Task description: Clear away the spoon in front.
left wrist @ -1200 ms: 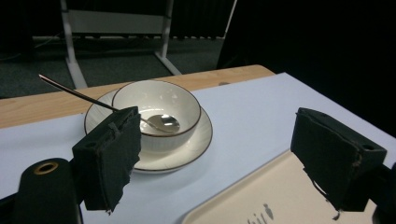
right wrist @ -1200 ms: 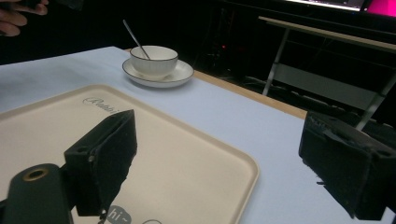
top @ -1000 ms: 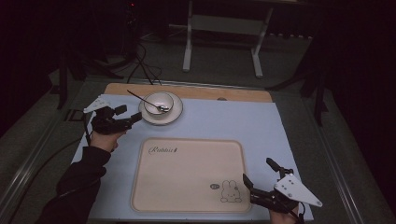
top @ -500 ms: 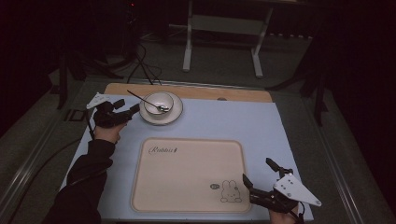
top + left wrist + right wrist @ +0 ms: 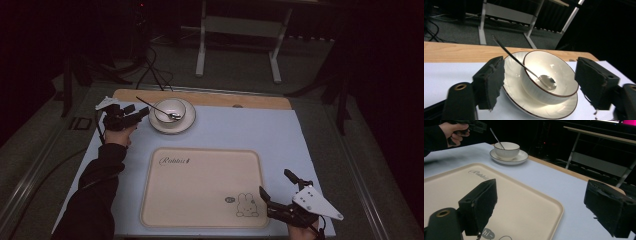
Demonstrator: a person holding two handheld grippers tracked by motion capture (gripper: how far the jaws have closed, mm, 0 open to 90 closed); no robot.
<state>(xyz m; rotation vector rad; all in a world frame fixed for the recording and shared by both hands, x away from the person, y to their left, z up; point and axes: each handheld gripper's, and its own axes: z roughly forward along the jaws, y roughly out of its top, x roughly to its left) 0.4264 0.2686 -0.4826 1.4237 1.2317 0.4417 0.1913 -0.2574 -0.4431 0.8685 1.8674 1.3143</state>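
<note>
Bowl: white, dark-rimmed, seated on a matching saucer at the far left of the blue mat. A metal spoon rests inside, handle slanting up over the rim. The left gripper sits just beside the saucer; its jaws have just been closing but stand apart, nothing clamped. The left gripper view resolves the ribbed saucer surface. The right gripper hovers over the tray corner, jaws apart, empty; its view shows the bowl's side profile.
</note>
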